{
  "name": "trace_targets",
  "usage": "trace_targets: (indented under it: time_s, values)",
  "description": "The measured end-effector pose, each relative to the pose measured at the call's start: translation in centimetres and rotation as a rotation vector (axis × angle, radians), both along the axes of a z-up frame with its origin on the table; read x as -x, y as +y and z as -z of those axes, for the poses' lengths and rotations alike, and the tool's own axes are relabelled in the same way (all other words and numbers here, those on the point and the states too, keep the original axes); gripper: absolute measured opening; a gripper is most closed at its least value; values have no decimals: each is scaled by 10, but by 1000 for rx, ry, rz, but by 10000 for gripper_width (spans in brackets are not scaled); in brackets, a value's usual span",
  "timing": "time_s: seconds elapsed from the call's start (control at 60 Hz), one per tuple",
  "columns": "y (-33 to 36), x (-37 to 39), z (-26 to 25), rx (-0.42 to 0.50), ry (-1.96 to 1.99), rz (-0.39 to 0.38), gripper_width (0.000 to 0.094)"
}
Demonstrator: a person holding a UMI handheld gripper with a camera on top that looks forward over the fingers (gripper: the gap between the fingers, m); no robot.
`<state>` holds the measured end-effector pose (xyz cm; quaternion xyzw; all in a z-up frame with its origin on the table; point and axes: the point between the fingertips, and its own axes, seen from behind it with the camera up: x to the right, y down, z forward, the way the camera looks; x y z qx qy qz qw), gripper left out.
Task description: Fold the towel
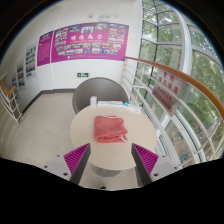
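Note:
A pink towel (109, 128) lies bunched in a rough folded heap on a round white table (88, 140), just beyond my fingers and between their lines. My gripper (111, 158) is open, its two magenta pads (76, 155) spread wide on either side above the table's near edge. Nothing is between the fingers. The towel's underside and its folds are hidden.
A grey chair (104, 90) stands behind the table. A curved glass wall with a wooden handrail (165, 85) runs along the right. A white wall with pink posters (90, 42) is at the back. Light floor lies to the left of the table.

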<state>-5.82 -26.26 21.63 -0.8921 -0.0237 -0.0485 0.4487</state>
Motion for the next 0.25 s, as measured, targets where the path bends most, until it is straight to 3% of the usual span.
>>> trace_targets:
  time_s: [0.25]
  values:
    - [-55, 12, -27, -37, -19, 16, 853]
